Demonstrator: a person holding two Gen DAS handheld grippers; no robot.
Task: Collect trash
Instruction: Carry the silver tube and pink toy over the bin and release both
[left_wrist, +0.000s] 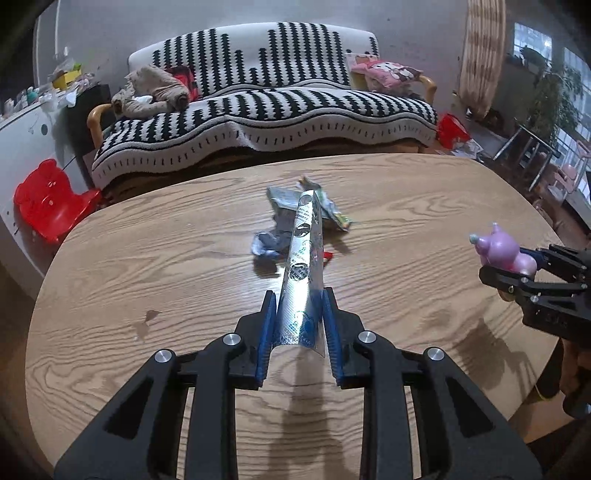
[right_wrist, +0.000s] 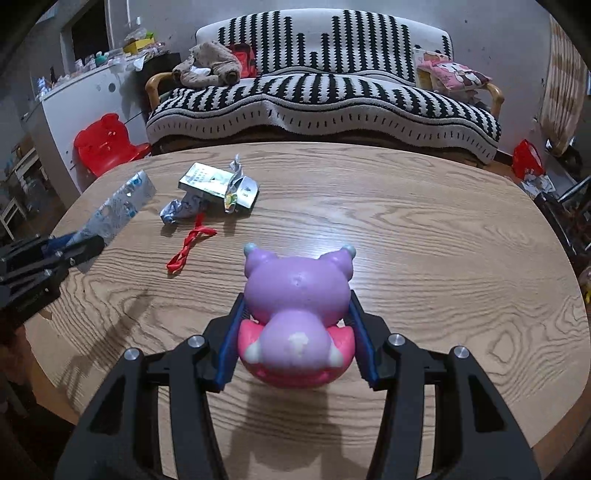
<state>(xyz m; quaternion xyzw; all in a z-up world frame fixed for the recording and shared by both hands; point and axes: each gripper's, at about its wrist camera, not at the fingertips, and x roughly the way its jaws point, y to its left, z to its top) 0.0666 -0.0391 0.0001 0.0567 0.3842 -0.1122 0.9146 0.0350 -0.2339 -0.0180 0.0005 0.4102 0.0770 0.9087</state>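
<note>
Silver wrapper (left_wrist: 303, 273): long, shiny foil with blue and black print, folded into a ridge. My left claw (left_wrist: 300, 295) pinches its near end; the far end points out over the table (left_wrist: 184, 280).
Flat packet (right_wrist: 207, 181): silver and white, lying on the table, a crumpled foil wrapper (right_wrist: 236, 184) on top of it.
Crumpled blue-white wrapper (right_wrist: 177, 210): balled up, just beside the packet.
Red strip (right_wrist: 188, 245): twisted, lying flat near the balled wrapper.
</note>
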